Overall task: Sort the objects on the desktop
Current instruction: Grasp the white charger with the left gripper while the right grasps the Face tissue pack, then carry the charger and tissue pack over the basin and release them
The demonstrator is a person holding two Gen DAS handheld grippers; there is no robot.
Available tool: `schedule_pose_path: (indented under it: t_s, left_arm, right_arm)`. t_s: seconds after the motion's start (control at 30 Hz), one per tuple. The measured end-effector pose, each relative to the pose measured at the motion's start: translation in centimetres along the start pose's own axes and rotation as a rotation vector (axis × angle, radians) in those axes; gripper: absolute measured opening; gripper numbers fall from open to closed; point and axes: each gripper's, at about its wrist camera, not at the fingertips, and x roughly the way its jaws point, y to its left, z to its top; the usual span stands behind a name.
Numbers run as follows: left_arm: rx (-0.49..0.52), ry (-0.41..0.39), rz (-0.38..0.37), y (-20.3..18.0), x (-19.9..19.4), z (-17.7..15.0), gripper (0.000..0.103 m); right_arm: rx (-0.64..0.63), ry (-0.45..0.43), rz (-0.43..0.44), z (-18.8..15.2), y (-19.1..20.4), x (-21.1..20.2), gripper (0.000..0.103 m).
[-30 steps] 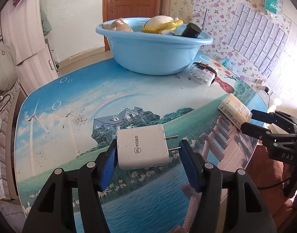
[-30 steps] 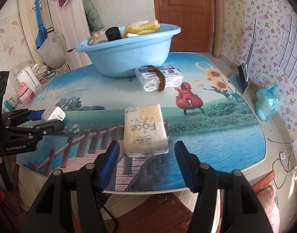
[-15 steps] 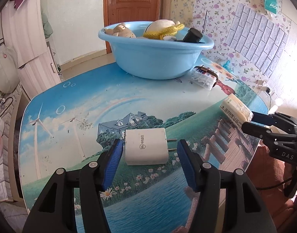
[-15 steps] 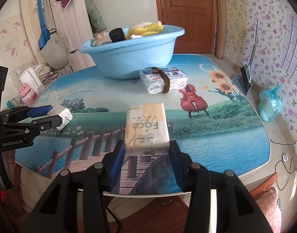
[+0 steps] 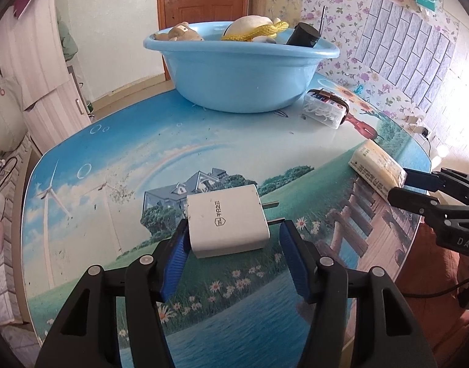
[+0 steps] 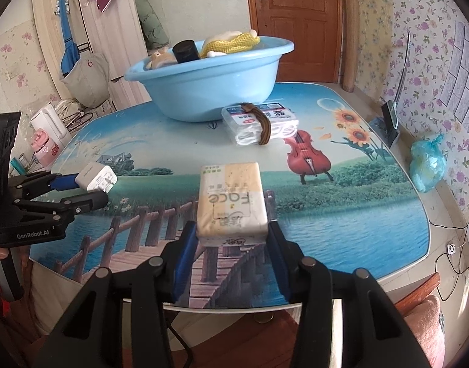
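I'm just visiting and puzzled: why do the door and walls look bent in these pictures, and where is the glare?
Both views are fisheye, so straight lines bow and dark corners ring each picture. Left wrist view: the door leans, and daylight washes out the table beside the basin. Right wrist view: evenly lit and sharp, with the tissue pack crisp.

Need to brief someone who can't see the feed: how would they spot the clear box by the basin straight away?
Find the big light-blue basin on the picture-printed table. Just in front of its base lies the clear plastic box of white contents. It alone has a brown band over it and touches the printed red violin.
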Motion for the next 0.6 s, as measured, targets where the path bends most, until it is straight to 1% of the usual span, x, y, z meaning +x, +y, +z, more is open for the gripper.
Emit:
schedule_pose_path:
  t_s: [0.07, 0.1, 0.13, 0.23, 0.27, 0.3, 0.33, 0.4, 0.47, 0.6]
  left_arm:
    - [0.0, -0.008, 0.01, -0.1, 0.3, 0.2, 0.066]
    - [-0.002, -0.01, 0.008, -0.1, 0.5, 0.3, 0.071]
    - [-0.004, -0.014, 0.002, -0.1, 0.6, 0.5, 0.073]
    - [-0.002, -0.027, -0.002, -0.3, 1.0, 0.8, 0.072]
    - [-0.004, -0.029, -0.001, -0.3, 1.0, 0.9, 0.068]
    - [-0.007, -0.031, -0.001, -0.2, 0.9, 0.9, 0.063]
    - [-0.018, -0.03, -0.01, 0.0, 0.9, 1.0, 0.063]
    - [-0.038, -0.03, -0.025, 0.2, 0.8, 1.0, 0.063]
    - [-0.042, -0.037, -0.022, 0.4, 0.3, 1.1, 0.063]
    - [-0.037, -0.059, -0.03, 0.3, -0.9, 1.7, 0.062]
  right_arm:
    - [-0.004, 0.003, -0.003, 0.0, 0.2, 0.1, 0.046]
    - [-0.006, 0.004, -0.007, 0.0, 0.3, 0.2, 0.046]
    - [-0.009, 0.007, -0.01, 0.1, 0.3, 0.3, 0.046]
    - [-0.013, 0.018, -0.027, 0.2, 0.5, 0.7, 0.047]
    - [-0.015, 0.014, -0.028, 0.2, 0.5, 0.7, 0.047]
    - [-0.015, 0.013, -0.027, 0.2, 0.5, 0.7, 0.046]
    - [-0.013, 0.008, -0.024, 0.2, 0.5, 0.7, 0.045]
    - [0.004, -0.029, -0.021, 0.2, 0.2, 0.1, 0.045]
    - [0.026, -0.07, -0.022, 0.6, -0.1, -0.6, 0.044]
    - [0.052, -0.114, -0.013, 1.4, -0.7, -1.6, 0.044]
